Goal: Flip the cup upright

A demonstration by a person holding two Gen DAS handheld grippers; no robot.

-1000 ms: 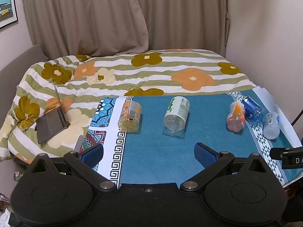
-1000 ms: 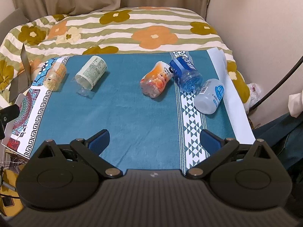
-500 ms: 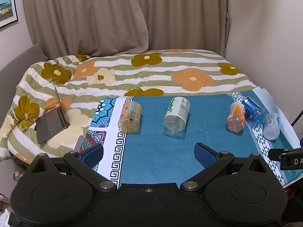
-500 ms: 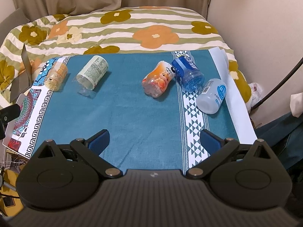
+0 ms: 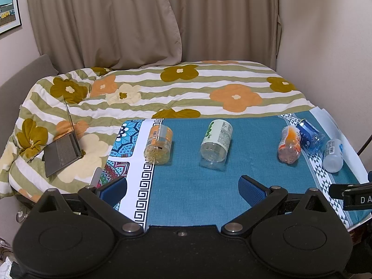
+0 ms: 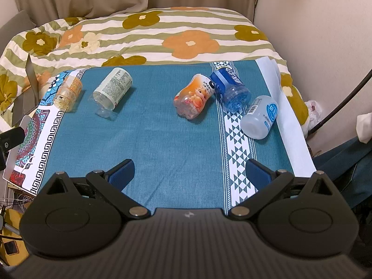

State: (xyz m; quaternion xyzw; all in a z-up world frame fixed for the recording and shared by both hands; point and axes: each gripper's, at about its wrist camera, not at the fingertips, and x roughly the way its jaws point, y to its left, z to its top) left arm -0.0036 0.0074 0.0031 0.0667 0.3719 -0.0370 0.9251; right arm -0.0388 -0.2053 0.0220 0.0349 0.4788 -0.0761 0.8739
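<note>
Several plastic cups lie on their sides on a teal cloth (image 5: 193, 186) (image 6: 162, 139): a yellow-orange cup (image 5: 159, 147) (image 6: 68, 91) at the left, a green-white cup (image 5: 216, 144) (image 6: 112, 91), an orange cup (image 5: 289, 145) (image 6: 194, 98), a blue cup (image 5: 310, 136) (image 6: 230, 89) and a pale white-blue cup (image 5: 333, 154) (image 6: 260, 117) at the right. My left gripper (image 5: 182, 189) is open and empty, above the near edge of the cloth. My right gripper (image 6: 190, 174) is open and empty, nearer the right side, short of the orange cup.
A flowered striped quilt (image 5: 186, 88) covers the bed behind the cloth. An open laptop (image 5: 62, 148) lies on the quilt at the left. Curtains and a wall stand behind. A dark cable (image 6: 341, 100) runs past the table's right edge.
The right gripper has moved slightly forward and to the left, so the cups sit a little further right in its view. The left gripper has stayed almost still.
</note>
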